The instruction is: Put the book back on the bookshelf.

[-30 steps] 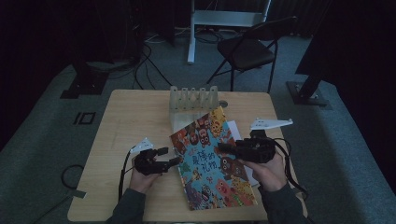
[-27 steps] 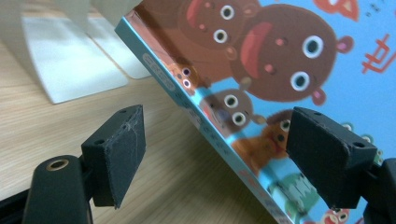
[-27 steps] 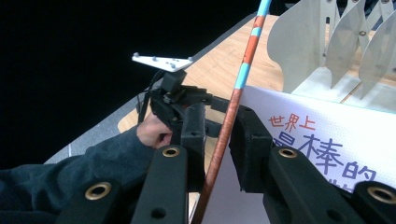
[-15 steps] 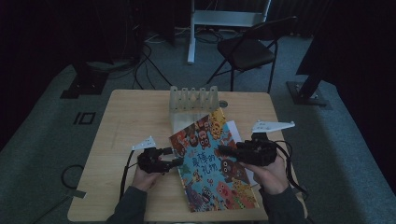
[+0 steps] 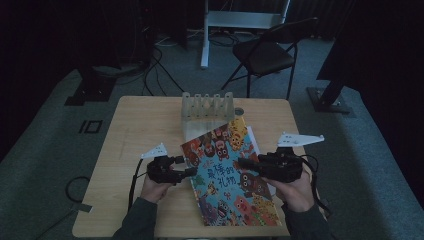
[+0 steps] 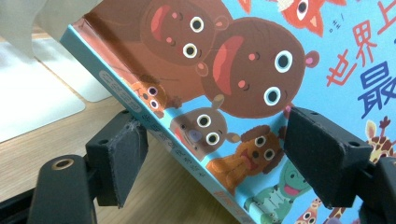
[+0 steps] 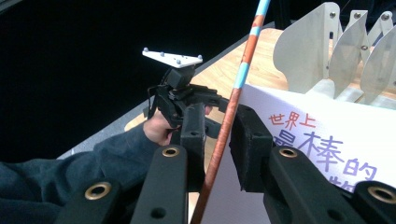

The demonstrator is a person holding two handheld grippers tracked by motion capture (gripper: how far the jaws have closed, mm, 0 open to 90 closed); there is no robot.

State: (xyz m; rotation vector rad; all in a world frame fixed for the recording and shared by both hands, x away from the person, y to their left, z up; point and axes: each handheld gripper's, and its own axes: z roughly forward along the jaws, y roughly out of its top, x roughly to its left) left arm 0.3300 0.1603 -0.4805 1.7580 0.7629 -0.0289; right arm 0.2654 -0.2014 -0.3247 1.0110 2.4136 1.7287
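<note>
Across the wooden table [image 5: 140, 125], little moved since a second ago. Lying aslant at its near middle, just below the white slotted rack [image 5: 207, 106]: the picture book [image 5: 225, 180], same place as before. Front cover raised off the white title page [image 7: 322, 135]. Pinched thin between the nearly closed jaws of the right gripper [image 5: 245, 162]: the cover's free edge. At the spine side, the left gripper [image 5: 190, 172] gaping wide, straddling the book's edge, clamping nothing. Probably an opening barely begun: cover held, not yet swung over, spine not yet pinned.
</note>
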